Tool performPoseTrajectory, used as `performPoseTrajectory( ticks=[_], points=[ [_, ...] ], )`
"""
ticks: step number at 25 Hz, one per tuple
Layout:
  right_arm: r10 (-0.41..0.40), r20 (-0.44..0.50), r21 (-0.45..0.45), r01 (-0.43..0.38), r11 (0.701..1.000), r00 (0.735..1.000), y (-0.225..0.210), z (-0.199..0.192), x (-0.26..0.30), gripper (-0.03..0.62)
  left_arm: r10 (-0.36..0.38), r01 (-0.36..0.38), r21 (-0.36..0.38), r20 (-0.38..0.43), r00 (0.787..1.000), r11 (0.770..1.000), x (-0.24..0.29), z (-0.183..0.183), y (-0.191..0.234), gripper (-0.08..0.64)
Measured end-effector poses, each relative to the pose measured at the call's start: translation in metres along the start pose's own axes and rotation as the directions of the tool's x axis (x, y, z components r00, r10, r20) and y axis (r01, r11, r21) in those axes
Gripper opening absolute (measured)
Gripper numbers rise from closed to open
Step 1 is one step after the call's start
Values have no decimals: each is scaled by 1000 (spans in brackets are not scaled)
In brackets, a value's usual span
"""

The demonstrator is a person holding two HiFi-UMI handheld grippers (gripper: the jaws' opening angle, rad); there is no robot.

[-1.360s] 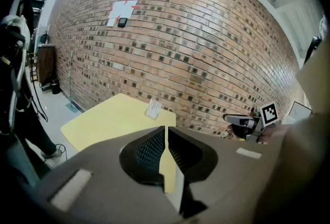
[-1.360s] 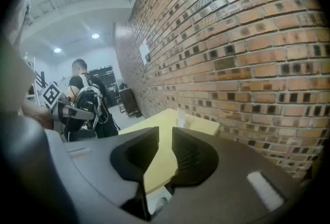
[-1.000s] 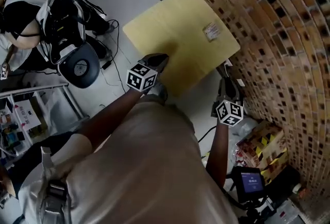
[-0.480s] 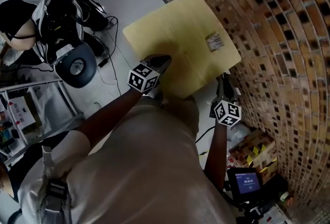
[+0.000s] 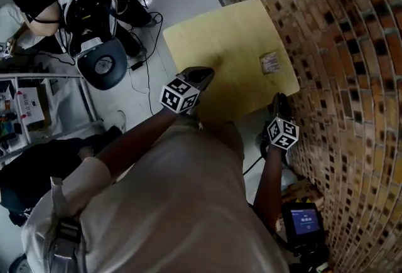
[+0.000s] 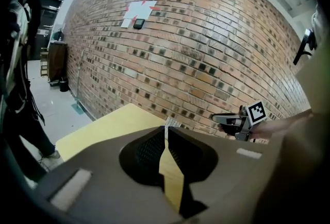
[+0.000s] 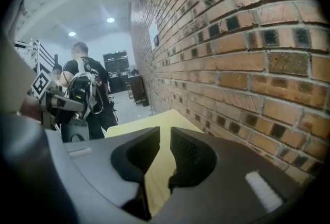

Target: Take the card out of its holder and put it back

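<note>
**Position.** The card holder (image 5: 271,63) lies flat on the yellow tabletop (image 5: 220,46), near the tabletop's right edge, in the upper right of centre of the head view. It is close to the brick wall (image 5: 352,46). The left tongs (image 5: 202,72) are over the tabletop's lower edge, to the left of and below the holder and well apart from it. The right tongs (image 5: 279,100) sit just off the tabletop's lower right corner, below the holder and not touching it.

**Tongs state.** The left tongs (image 6: 166,133) are pressed together at the tips, with nothing between them. The right tongs (image 7: 165,133) stand slightly spread and are closing. Only bare tabletop shows through their gap.

**View differences.**
- The left gripper view shows the holder (image 6: 171,122) as a small pale patch just beyond the jaw tips. The right tongs (image 6: 227,119) appear at the right of the frame, in front of the wall.
- The right gripper view does not show the holder. It shows a person (image 7: 85,89) standing at the left of the frame and looks along the wall.
- Only the head view shows the holder and both tongs together.

**Appearance.** The holder is a small, pale rectangle with faint print. The card cannot be told apart from the holder.
</note>
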State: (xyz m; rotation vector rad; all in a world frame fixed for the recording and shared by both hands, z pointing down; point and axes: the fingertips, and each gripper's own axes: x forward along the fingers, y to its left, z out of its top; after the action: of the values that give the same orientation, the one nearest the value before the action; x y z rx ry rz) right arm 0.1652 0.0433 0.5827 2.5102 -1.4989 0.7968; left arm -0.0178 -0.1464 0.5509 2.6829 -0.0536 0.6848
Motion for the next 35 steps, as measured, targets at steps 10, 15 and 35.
performPoseTrajectory(
  ticks=[10,15,35],
  points=[
    [113,-73,-39,-116,992,991,-44,-1,70,58,149,-149,-18,8,989,989,15,18,-15,28],
    [144,-130,-51,-152,987,981,-65,-20,102,60,202,-202,-21,6,979,979,28,23,-26,28],
    [288,-298,-76,-323,943,910,-85,-79,172,63,333,-332,-60,8,943,941,62,20,-52,29]
  ],
)
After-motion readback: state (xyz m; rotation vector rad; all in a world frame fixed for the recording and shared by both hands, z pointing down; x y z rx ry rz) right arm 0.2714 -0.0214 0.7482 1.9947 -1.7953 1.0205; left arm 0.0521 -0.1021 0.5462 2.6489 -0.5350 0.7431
